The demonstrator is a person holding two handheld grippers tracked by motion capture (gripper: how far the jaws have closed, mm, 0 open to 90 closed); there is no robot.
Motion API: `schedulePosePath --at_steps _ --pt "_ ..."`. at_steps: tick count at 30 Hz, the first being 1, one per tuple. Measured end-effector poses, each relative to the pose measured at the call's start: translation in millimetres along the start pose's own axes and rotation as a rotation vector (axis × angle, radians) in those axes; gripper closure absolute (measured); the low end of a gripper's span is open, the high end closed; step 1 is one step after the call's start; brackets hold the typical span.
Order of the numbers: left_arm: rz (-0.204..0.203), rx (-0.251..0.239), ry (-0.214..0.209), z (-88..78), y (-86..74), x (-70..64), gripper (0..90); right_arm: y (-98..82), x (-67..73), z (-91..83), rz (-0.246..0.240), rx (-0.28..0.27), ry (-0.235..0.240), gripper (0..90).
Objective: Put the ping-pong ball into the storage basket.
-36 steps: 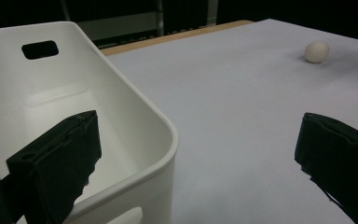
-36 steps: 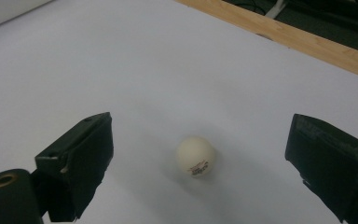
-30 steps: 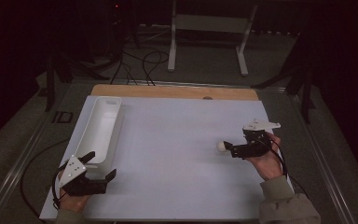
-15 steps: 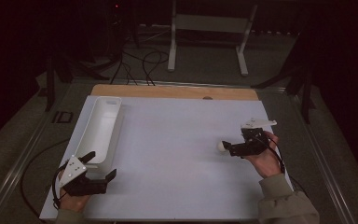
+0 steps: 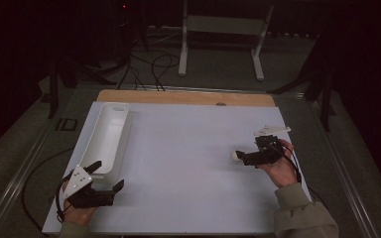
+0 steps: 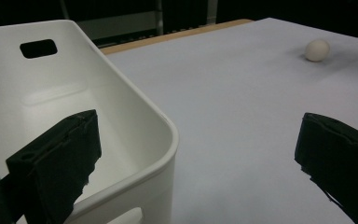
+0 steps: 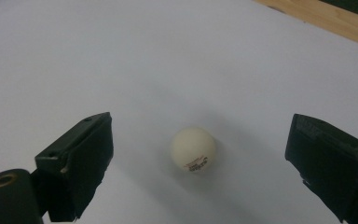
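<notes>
A small white ball [image 7: 193, 149] with a printed mark rests on the white table sheet [image 5: 188, 163]. My right gripper [image 7: 200, 127] is open, one jaw on each side of the ball, and neither jaw touches it. From above, the ball [image 5: 234, 155] lies just off the tips of the right gripper [image 5: 242, 158], on their left. My left gripper [image 5: 108, 174] is open at the near left, beside the near end of a long white bin [image 5: 113, 104]. In the left gripper view the open left gripper [image 6: 198, 126] straddles the bin's corner [image 6: 168, 135], with the ball [image 6: 317, 49] far off.
The bin [image 6: 37, 107] looks empty and has a handle slot in its far wall. A wooden strip [image 5: 188, 97] runs along the table's far edge. Cables [image 5: 34, 188] trail off the table's left side. A metal stand [image 5: 223, 29] is on the floor beyond.
The right gripper has edged slightly left toward the ball. The left gripper and the ball have stayed where they were.
</notes>
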State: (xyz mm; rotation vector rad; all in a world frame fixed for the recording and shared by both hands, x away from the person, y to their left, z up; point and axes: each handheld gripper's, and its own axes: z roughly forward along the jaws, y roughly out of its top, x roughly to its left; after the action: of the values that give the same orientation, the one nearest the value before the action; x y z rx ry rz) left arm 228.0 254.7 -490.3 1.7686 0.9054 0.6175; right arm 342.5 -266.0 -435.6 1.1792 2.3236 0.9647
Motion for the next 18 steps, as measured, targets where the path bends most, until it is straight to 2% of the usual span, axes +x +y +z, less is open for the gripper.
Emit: schedulePosePath --at_steps 18 --pt "0.002 0.001 0.003 0.2 -0.1 -0.3 0.8 -0.2 0.0 10.5 -0.008 0.041 0.01 7.1"
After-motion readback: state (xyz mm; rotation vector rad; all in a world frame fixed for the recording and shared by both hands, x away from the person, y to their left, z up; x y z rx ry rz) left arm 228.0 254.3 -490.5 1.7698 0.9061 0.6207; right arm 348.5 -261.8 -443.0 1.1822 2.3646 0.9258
